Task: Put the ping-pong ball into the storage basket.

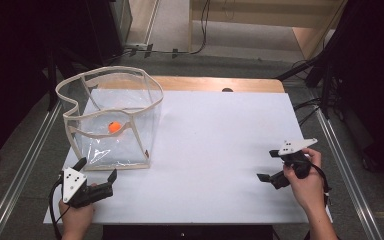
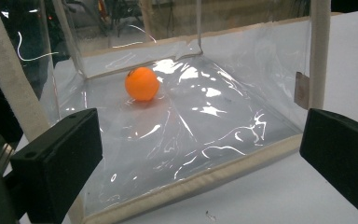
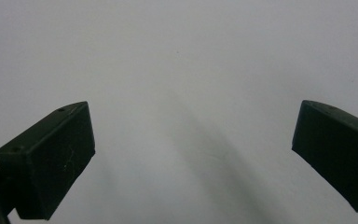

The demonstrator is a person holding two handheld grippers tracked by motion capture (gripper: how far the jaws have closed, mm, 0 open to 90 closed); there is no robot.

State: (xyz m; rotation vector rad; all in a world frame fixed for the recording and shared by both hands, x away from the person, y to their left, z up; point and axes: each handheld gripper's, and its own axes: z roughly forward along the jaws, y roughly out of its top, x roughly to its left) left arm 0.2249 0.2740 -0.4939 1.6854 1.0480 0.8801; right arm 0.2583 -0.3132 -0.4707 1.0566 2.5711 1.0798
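White table (image 1: 210, 150), dark room around it. Clear bag (image 1: 112, 117) with cream trim stands at ten o'clock, orange ball (image 1: 114, 127) on its floor. Left gripper (image 1: 98, 174), jaws apart, sits just beside the bag's near edge at eight o'clock; right gripper (image 1: 268, 165), jaws apart, at four o'clock over bare table.

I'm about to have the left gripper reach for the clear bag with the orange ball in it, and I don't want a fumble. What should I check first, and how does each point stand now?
1. Left gripper open: ok, jaws wide apart.
2. Left gripper empty: ok.
3. Clear bag upright with its mouth open: ok.
4. Orange ball inside, on the bag's floor: ok.
5. Bag's near bottom edge between the left jaws: not ok, it lies ahead of them.
6. Right gripper out of the way: ok, open and empty over the white table, well apart from the bag.
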